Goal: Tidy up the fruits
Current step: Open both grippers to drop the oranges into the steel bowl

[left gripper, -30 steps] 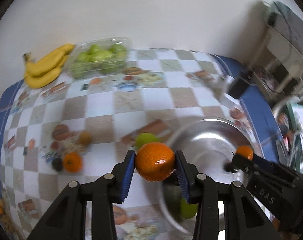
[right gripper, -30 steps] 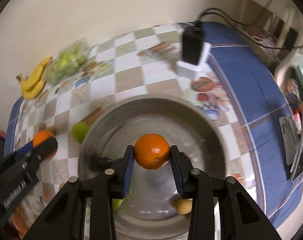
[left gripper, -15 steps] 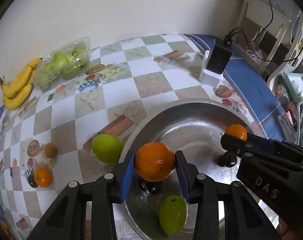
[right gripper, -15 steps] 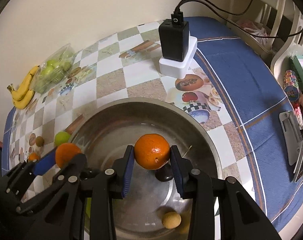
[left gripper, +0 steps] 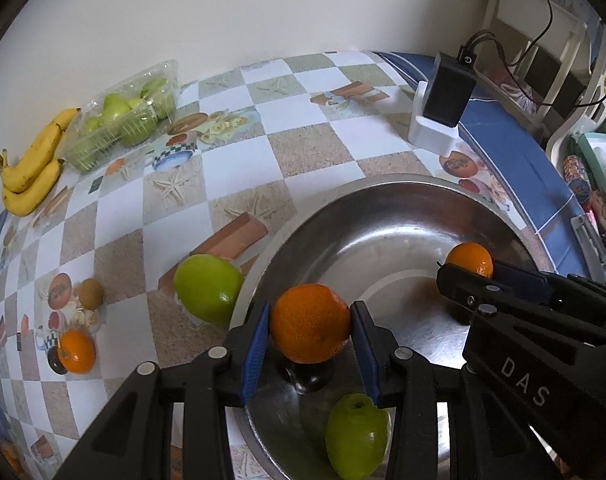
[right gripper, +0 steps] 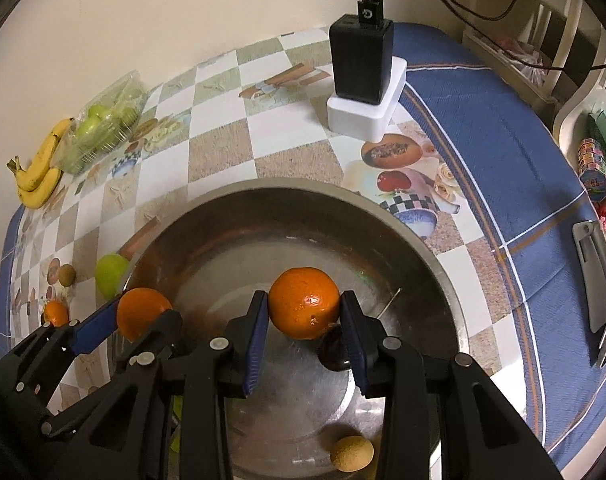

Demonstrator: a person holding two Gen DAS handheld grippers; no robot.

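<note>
Each gripper holds a tangerine over the big steel bowl (left gripper: 387, 216) (right gripper: 287, 224). My left gripper (left gripper: 310, 330) is shut on a tangerine (left gripper: 310, 322) above the bowl's left rim; in the right wrist view that gripper (right gripper: 141, 318) and its tangerine (right gripper: 143, 312) show at the left. My right gripper (right gripper: 304, 312) is shut on a second tangerine (right gripper: 304, 302) over the bowl's middle, seen in the left wrist view as a tangerine (left gripper: 469, 258) at the right. Inside the bowl lie a green fruit (left gripper: 357, 434) and a small yellow-brown fruit (right gripper: 351, 453).
On the checked tablecloth outside the bowl lie a green apple (left gripper: 207, 288), a kiwi (left gripper: 91, 293) and another tangerine (left gripper: 75, 351). Bananas (left gripper: 35, 168) and a clear box of green fruit (left gripper: 123, 116) stand at the far left. A black charger on a white base (right gripper: 363, 68) stands behind the bowl.
Both grippers have sunk toward the bowl with their tangerines. The left one has swung right and turned, so the bowl now fills more of its view.
</note>
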